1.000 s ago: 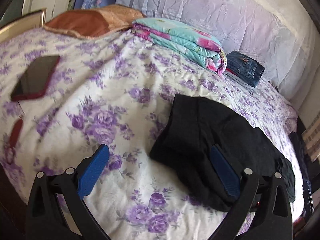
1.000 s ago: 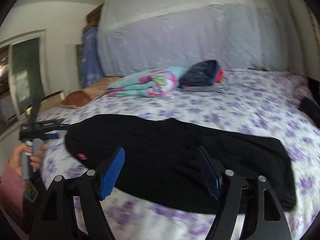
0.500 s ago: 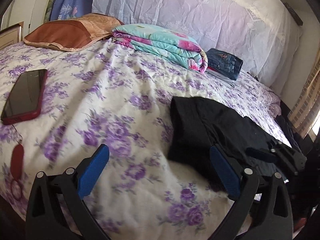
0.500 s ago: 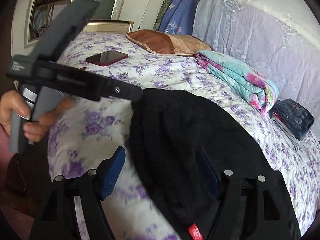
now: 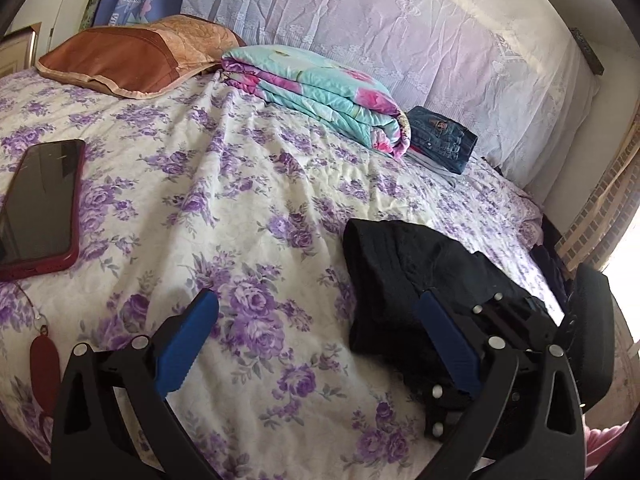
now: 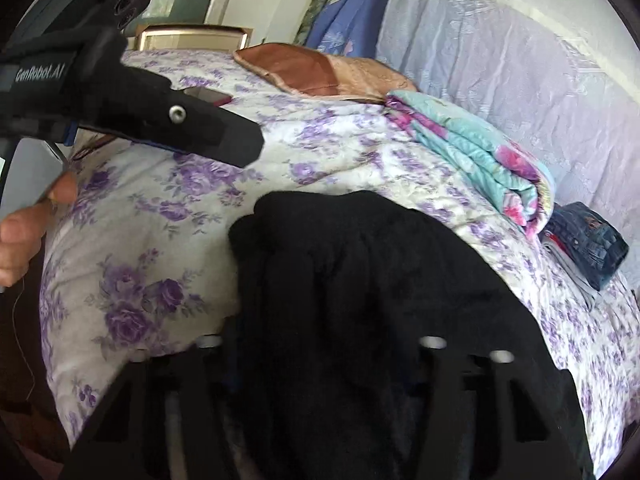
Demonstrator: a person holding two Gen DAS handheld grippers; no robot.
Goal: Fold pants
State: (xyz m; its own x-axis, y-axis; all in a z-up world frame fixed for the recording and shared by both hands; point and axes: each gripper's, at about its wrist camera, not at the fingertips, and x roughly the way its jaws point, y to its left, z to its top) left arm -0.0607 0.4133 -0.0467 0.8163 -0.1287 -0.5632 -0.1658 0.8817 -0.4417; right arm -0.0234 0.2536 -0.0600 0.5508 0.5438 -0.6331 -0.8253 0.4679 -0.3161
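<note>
Left wrist view: left gripper [image 5: 316, 344] jaws wide, empty; black pants [image 5: 404, 272] on bed [image 5: 256, 184], right gripper [image 5: 480, 344] newly arrived at near edge.

Right wrist view: jaws closing on pants [image 6: 360, 280] (pads hidden, contact unclear); fold lift likely next.

Left gripper [image 5: 316, 340]: jaws spread wide, nothing between the blue pads, angled downward. Right gripper [image 6: 316, 360]: jaws closing, black pants [image 6: 360, 280] bunched between them, fingers largely hidden by cloth. Hand [image 6: 24, 232] at nine o'clock in the right view.
</note>
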